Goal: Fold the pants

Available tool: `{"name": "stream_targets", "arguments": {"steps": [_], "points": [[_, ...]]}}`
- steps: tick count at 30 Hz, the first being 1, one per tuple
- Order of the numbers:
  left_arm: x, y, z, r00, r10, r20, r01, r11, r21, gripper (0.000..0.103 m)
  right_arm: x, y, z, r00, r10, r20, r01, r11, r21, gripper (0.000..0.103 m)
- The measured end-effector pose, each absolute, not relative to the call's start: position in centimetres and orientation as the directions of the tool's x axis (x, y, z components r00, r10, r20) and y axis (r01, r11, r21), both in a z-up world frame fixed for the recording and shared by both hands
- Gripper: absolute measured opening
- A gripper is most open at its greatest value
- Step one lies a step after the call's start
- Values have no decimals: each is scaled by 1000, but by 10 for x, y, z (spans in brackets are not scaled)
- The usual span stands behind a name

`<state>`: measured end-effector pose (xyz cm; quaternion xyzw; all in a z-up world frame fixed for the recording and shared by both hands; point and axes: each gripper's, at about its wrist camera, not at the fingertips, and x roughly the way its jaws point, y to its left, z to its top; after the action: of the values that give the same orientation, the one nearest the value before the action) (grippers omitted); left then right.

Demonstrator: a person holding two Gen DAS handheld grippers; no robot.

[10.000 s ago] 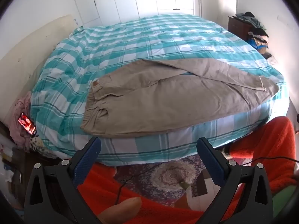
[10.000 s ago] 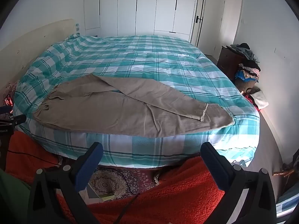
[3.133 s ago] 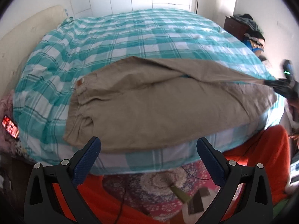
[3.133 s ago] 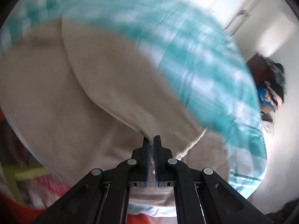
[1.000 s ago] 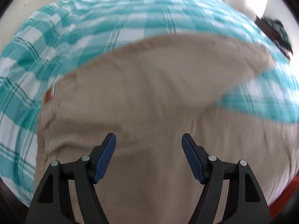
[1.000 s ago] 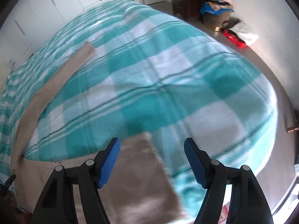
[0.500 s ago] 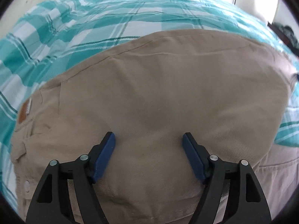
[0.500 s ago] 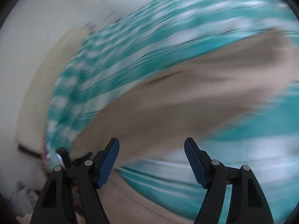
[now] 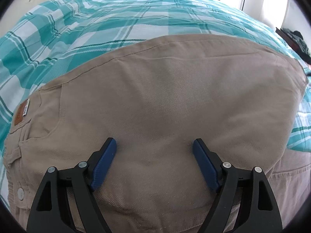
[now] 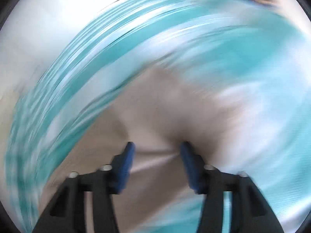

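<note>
The beige pants (image 9: 165,87) lie on the teal checked bed (image 9: 97,19), one leg folded over so the cloth is doubled. The waistband with its brown label (image 9: 20,114) is at the left. My left gripper (image 9: 154,142) hovers close over the middle of the pants, its jaws opening and the blue pads (image 9: 106,159) wide apart on flat cloth, gripping nothing. The right wrist view is badly blurred. There my right gripper (image 10: 157,145) is low over the pants (image 10: 165,101), its jaws closing with a ridge of cloth between the pads and a gap still showing.
The bedspread (image 10: 194,38) stretches away behind the pants. A dark dresser with clothes on it (image 9: 297,40) stands at the far right past the bed. White cupboard doors are at the back.
The left gripper has come down close to the pants and its jaws have widened a little. The right view has swung from the bed's corner onto the pants, and its jaws have narrowed.
</note>
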<state>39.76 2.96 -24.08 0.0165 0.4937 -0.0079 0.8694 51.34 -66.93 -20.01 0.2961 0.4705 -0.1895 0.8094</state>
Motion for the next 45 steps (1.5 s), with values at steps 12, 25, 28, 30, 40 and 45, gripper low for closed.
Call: {"name": "stream_targets", "arguments": {"steps": [12,25,28,30,40,45], "points": [[263,-74,-202,433,-66,-899,349,932,99,92,248,-566,-134,541,366,-758,154,842,517,96],[181,46,-167,472,-18,-881,54,998,8,92,64,-537,-144,506,153,-849,363,855,370,95],[193,58,-173,511,16,-860,-29,1000,2,93,65,-496,-123,557,79,-827,278,920,275,95],[197,66,-191,493,73,-867,-79,996,39,93,78,-467,-113,606,68,-793,224,942,252,95],[188,61,-218,520,78,-851,-32,997,72,101,108,-370,-188,584,13,-812,95,992,84,101],[192,63,-220,523,86,-848,-30,996,83,102,119,-374,-199,554,61,-831,91,987,133,103]]}}
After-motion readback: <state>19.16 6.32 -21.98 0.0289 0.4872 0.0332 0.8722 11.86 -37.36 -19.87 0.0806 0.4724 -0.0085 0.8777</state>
